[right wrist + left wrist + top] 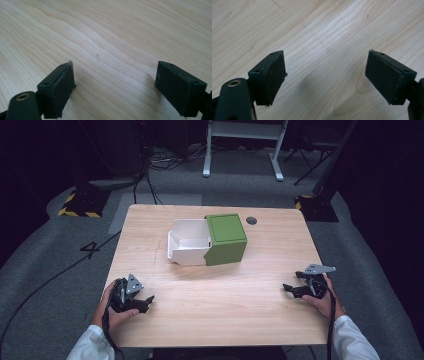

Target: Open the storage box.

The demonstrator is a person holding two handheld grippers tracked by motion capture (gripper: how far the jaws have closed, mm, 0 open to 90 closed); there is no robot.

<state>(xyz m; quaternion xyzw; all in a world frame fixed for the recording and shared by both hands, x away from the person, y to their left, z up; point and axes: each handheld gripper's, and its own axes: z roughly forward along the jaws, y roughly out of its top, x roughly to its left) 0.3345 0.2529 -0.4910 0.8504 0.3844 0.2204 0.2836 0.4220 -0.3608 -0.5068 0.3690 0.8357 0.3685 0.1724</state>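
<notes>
Left gripper (142, 304) sits low over the wooden table (215, 315), on the near-left side of the green-and-white box (207, 240), well apart from it, with its jaws spread and nothing between them. In the left gripper view the left gripper (325, 77) shows its two black pads (274, 75) standing wide apart over bare wood grain, pinching nothing. Its grey three-cornered plate (133, 284) tilts toward the box, and a hand (112, 312) in a white sleeve (92, 347) grips the body from behind. On the near-right side of the box, also well apart from it, the right gripper (292, 290) rests close to the table surface with its jaws likewise spread and empty; the right gripper view confirms this, with the right gripper (115, 85) open over plain wood and a faint scratch (97, 57) ahead of it. The box itself stands toward the far middle of the table: a green shell (227, 239) on the right with a white drawer (187, 242) pulled out to the left, its inside open to view. A small dark round mark (251, 220) lies on the table just beyond the box's far-right corner.
</notes>
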